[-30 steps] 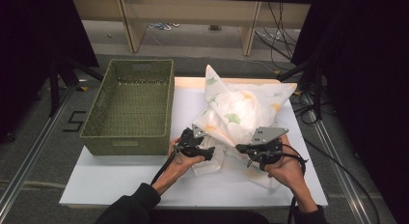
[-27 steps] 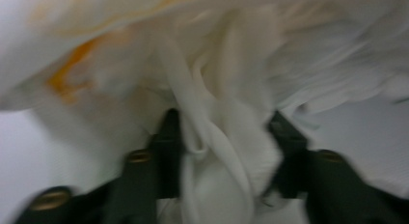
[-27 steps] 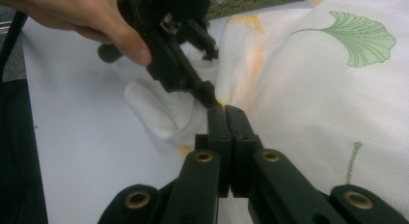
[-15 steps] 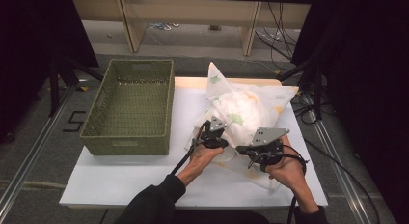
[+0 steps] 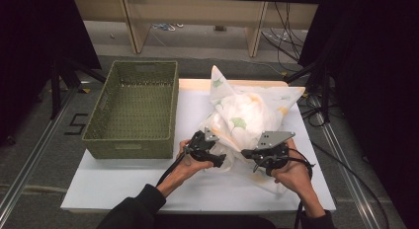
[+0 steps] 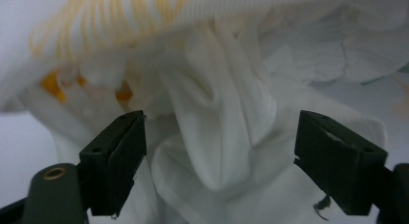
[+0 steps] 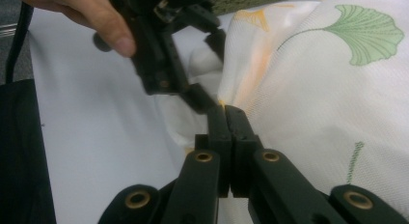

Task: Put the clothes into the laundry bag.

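On the white tabletop (image 5: pixel 123 189), seen from above, a ginkgo-print cloth (image 5: pixel 247 115) lies bunched beside a green wicker basket (image 5: pixel 133 110), the left tool (image 5: pixel 217 161) and right tool (image 5: pixel 249 155) at its near edge. Left gripper view: the left tool (image 6: pixel 219 161) has just been opening, its jaws wide apart around a fold, pads clear. Right gripper view: the right tool (image 7: pixel 226 119) is clamped tight on the cloth's (image 7: pixel 313 89) edge.

Bare board (image 5: pixel 123 187) lies open left; basket (image 5: pixel 133 108) walls off beyond.
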